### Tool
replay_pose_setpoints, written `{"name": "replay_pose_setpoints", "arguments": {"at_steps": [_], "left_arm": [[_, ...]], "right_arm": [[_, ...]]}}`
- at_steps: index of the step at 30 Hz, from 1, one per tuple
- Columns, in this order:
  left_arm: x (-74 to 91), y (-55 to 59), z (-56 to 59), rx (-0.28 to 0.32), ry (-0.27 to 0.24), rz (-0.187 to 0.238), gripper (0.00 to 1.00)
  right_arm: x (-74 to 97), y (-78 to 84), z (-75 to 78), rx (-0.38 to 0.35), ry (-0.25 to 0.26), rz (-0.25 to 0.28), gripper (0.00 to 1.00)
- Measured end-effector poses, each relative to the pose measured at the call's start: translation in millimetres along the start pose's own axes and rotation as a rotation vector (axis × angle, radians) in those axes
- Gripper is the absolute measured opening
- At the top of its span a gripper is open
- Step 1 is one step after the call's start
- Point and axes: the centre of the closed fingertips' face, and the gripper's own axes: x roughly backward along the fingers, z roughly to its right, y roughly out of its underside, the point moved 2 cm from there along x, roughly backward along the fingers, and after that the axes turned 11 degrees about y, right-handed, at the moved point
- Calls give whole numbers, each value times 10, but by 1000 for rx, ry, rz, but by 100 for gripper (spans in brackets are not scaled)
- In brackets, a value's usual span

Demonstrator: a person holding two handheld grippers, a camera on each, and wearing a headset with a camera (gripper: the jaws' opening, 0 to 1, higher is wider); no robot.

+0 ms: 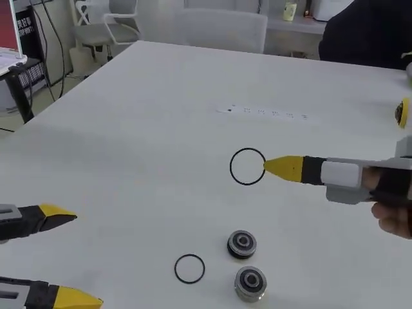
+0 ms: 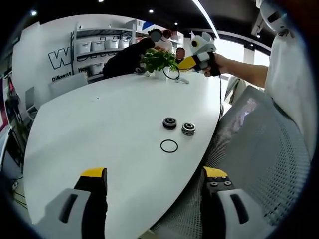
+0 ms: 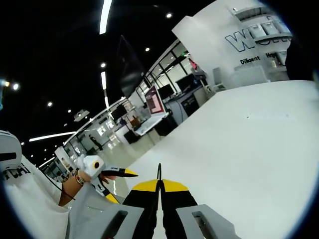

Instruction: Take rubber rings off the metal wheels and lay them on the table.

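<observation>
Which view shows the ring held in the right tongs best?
Head view: the held ring hangs as a full circle from the shut right tongs. Left gripper view shows it tiny; right gripper view, edge-on.

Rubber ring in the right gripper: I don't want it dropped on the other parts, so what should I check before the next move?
1. Right gripper shut on the held ring: ok.
2. Bare table beneath the held ring: ok.
3. Loose ring lies flat, apart from both wheels: ok.
4. Left gripper open, off to the side: ok.
5. Wheels stripped of rings: cannot tell.
</observation>
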Motion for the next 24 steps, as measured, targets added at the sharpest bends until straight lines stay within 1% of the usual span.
{"name": "replay_pose_setpoints", "arguments": {"at_steps": [6,10,15,22,24], "left_arm": [[8,-5,-20,11,-10,5,79],[-2,-8,-25,16,-12,4,84],[-21,-27,0,14,-2,10,85],[-59,-55,39,17,11,16,87],[-73,-55,55,16,16,13,87]], "right_arm": [[-72,23,-60,43,-15,-30,0],[-140,88,-72,84,-5,-65,0],[-211,177,-115,133,-3,-109,0],[-290,260,-195,181,-8,-149,0],[-310,263,-234,186,-19,-153,0]]}}
